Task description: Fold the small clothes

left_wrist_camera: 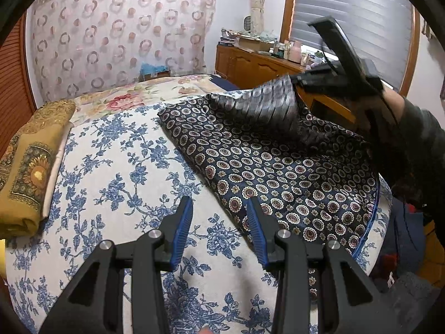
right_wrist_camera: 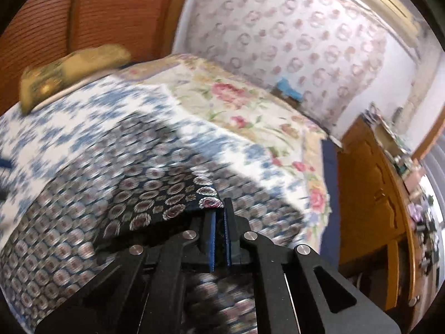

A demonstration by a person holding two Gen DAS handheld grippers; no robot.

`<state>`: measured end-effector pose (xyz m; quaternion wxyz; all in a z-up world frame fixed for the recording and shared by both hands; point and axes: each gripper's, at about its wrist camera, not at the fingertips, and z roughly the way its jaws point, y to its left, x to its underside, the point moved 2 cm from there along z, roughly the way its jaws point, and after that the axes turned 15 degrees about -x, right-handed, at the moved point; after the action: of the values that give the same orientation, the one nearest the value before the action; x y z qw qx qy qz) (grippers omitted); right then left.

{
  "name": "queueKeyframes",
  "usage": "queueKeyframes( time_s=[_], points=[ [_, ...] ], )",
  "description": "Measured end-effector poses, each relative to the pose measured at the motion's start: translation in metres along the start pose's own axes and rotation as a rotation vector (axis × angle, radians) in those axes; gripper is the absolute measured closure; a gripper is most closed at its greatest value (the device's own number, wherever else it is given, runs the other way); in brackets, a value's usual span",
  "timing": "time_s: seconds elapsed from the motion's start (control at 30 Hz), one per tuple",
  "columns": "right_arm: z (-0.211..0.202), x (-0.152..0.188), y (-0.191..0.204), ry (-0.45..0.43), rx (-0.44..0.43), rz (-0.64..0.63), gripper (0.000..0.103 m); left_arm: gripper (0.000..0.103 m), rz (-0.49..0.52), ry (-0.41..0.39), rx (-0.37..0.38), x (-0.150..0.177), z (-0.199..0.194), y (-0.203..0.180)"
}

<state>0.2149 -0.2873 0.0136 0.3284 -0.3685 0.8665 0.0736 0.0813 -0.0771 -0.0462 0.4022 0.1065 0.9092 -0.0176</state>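
A dark navy cloth with round medallion print (left_wrist_camera: 278, 167) lies on the bed's blue-floral sheet (left_wrist_camera: 116, 172). My left gripper (left_wrist_camera: 219, 208) is open and empty, hovering over the sheet at the cloth's near left edge. My right gripper (right_wrist_camera: 219, 208) is shut on a corner of the same cloth (right_wrist_camera: 172, 203). In the left wrist view the right gripper (left_wrist_camera: 294, 79) holds that far corner lifted above the bed, the pale underside showing. The right wrist view is motion-blurred.
A folded mustard-yellow cloth (left_wrist_camera: 27, 167) lies at the bed's left edge, also in the right wrist view (right_wrist_camera: 69, 69). A pink-rose blanket (left_wrist_camera: 139, 94) covers the far bed. A wooden dresser with clutter (left_wrist_camera: 256, 64) stands behind, and a patterned curtain (left_wrist_camera: 119, 33) hangs at the back.
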Motion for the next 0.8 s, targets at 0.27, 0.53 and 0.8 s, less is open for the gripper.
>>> queueKeyframes(
  time_s=[0.27,0.53,0.8],
  points=[
    [0.035,-0.011,-0.095,0.064,0.073,0.283,0.075,0.064,0.007,0.014,0.017,0.005,0.004,-0.006],
    [0.023,0.012,-0.115,0.105,0.092,0.355,0.066,0.064,0.014,0.01,0.027,0.008,0.001,-0.012],
    [-0.026,0.03,-0.101,-0.055,-0.024,0.394,0.066,0.064,0.004,0.013,0.034,0.007,0.006,-0.016]
  ],
)
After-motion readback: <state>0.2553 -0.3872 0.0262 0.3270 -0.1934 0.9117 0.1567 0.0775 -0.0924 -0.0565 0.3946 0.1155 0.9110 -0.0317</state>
